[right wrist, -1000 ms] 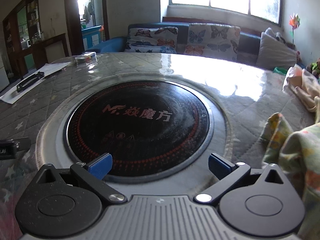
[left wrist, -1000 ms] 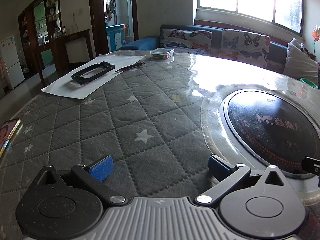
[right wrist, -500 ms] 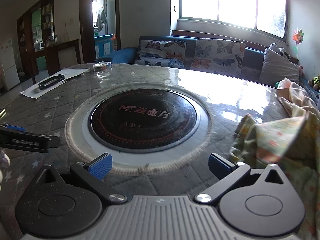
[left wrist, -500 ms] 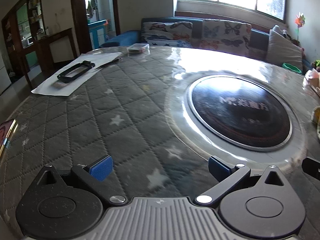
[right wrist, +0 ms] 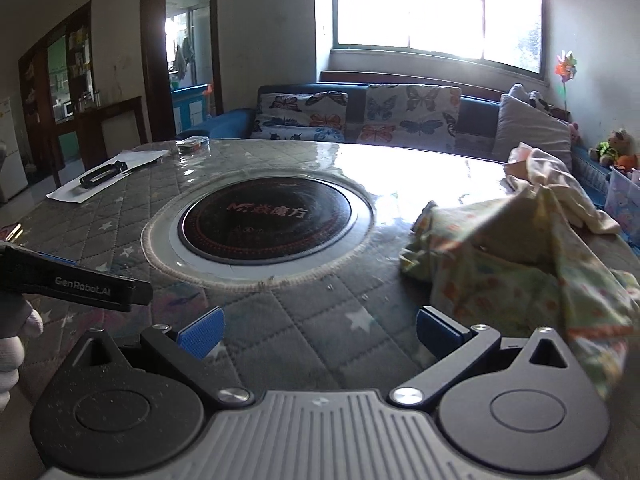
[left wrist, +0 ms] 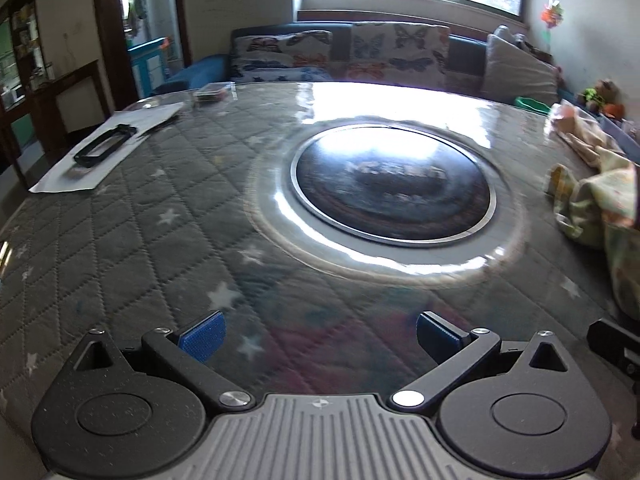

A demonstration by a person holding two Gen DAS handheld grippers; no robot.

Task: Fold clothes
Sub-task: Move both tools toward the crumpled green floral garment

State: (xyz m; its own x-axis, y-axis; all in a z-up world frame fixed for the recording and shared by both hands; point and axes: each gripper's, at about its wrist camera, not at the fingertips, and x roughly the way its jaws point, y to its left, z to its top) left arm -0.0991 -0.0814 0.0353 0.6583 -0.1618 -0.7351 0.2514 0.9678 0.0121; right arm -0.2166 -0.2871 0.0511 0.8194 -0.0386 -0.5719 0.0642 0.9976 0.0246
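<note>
A crumpled pale yellow-green patterned garment [right wrist: 516,264] lies on the right side of the round table, with a cream and pink cloth [right wrist: 560,188] behind it. Both show at the right edge of the left wrist view, the garment [left wrist: 600,200] and the cloth [left wrist: 580,136]. My right gripper [right wrist: 318,334] is open and empty above the quilted cover, just left of the garment. My left gripper [left wrist: 318,334] is open and empty over the table's near side. The left gripper's body [right wrist: 80,284] shows at the left of the right wrist view.
A round black induction plate [right wrist: 264,220] sits in the middle of the quilted grey table cover [left wrist: 140,240]. A white sheet with a black frame [left wrist: 104,146] and a small clear box [left wrist: 212,92] lie at the far left. A butterfly-cushioned sofa [right wrist: 360,120] stands behind.
Both grippers have risen and pulled back, so more of the table shows. The left view has swung right, bringing the garment into sight. Both jaws stay open.
</note>
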